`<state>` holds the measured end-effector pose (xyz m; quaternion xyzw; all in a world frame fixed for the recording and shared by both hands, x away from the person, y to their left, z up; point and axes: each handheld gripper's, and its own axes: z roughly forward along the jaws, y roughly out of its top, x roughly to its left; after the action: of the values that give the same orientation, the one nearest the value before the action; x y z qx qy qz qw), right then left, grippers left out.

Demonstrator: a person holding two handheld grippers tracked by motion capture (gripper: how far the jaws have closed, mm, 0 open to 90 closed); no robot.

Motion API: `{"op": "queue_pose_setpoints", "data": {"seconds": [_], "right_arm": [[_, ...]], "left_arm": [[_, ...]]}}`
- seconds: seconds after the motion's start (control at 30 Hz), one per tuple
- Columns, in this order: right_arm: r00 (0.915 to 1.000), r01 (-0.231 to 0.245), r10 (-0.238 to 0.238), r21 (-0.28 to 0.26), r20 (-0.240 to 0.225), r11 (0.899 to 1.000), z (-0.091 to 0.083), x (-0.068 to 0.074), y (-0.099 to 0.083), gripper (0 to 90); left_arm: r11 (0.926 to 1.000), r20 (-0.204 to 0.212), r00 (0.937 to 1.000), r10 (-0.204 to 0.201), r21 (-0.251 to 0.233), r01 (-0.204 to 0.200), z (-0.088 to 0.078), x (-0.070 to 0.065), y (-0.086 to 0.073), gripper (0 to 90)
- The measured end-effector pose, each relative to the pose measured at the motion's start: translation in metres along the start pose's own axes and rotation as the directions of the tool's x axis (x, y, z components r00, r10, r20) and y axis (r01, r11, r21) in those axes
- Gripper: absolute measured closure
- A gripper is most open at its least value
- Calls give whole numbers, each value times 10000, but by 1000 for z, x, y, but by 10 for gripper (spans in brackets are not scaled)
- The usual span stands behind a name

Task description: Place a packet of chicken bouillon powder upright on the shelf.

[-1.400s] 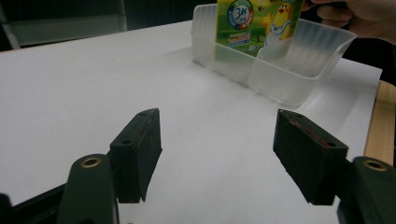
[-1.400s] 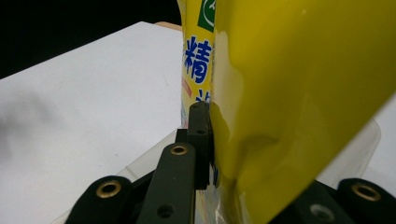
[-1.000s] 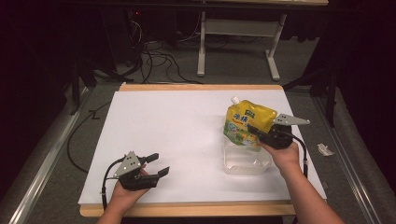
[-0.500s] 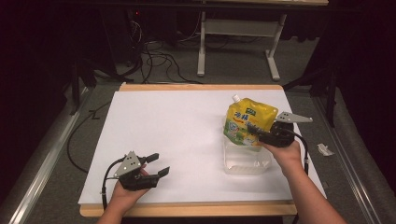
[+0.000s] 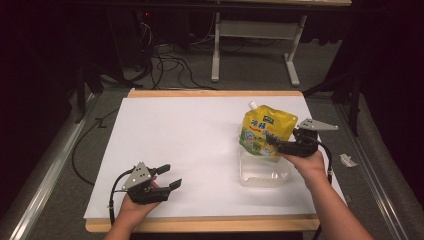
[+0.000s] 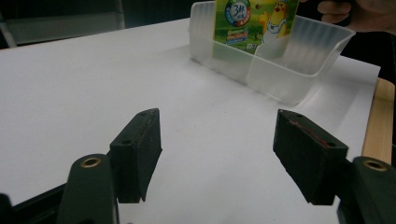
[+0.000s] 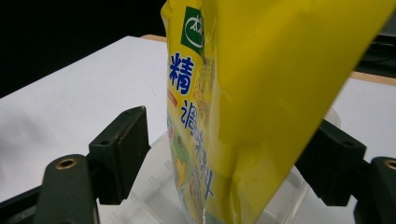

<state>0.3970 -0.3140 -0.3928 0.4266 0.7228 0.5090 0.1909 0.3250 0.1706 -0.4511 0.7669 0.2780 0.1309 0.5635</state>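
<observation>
A yellow spouted pouch point(image 5: 265, 131) with blue print stands tilted in a clear plastic tub point(image 5: 265, 175) at the right of the white table top point(image 5: 200, 130). My right gripper point(image 5: 274, 141) reaches in from the right with its jaws spread on either side of the pouch point(image 7: 261, 116). A gap shows between the left jaw and the pouch; the pouch's fold covers part of the right jaw. My left gripper point(image 5: 171, 176) rests open near the front left edge, nothing between its jaws point(image 6: 217, 154). From there the tub point(image 6: 280, 79) and pouch point(image 6: 254, 23) lie ahead.
A wooden rim point(image 5: 210, 224) borders the table's front edge. Cables point(image 5: 165, 60) and a white metal frame point(image 5: 260, 30) sit on the floor behind. A small paper scrap point(image 5: 346, 160) lies on the floor at the right.
The right gripper and the pouch have shifted slightly over the tub. The left gripper has stayed where it was.
</observation>
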Motion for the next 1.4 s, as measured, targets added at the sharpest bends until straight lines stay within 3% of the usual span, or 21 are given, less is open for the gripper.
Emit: {"op": "queue_pose_setpoints", "data": {"seconds": [0.43,0.53,0.9,1.1,1.13,1.2,1.23,1.4], "right_arm": [[9998,5,-5,13,194,10000,-19,2,-7,213],[9988,55,-61,117,491,9999,-26,4,-10,210],[9983,254,-244,-200,527,9995,-57,18,-23,170],[9975,622,-612,-254,358,9977,-70,38,-24,146],[9968,778,-774,-259,193,9966,-72,47,-24,141],[9963,852,-849,-252,120,9960,-71,51,-23,138],[9945,1037,-1040,-286,-94,9942,-70,63,-22,131],[9891,1325,-1341,-287,-614,9908,-60,85,-20,115]], "left_arm": [[10000,85,10000,37,-19,-37,2,-3,2,327],[10000,131,9999,38,33,-39,4,-5,2,327],[10000,20,10000,88,-18,-88,7,-13,6,300],[9998,-32,9999,116,-141,-117,8,-16,8,275],[9999,-35,9999,127,-115,-128,8,-16,8,274],[9999,-31,9999,125,-103,-126,8,-17,8,273],[9999,-25,9999,131,-93,-131,9,-17,8,273],[9998,-4,9999,173,-86,-173,9,-18,9,272]]}}
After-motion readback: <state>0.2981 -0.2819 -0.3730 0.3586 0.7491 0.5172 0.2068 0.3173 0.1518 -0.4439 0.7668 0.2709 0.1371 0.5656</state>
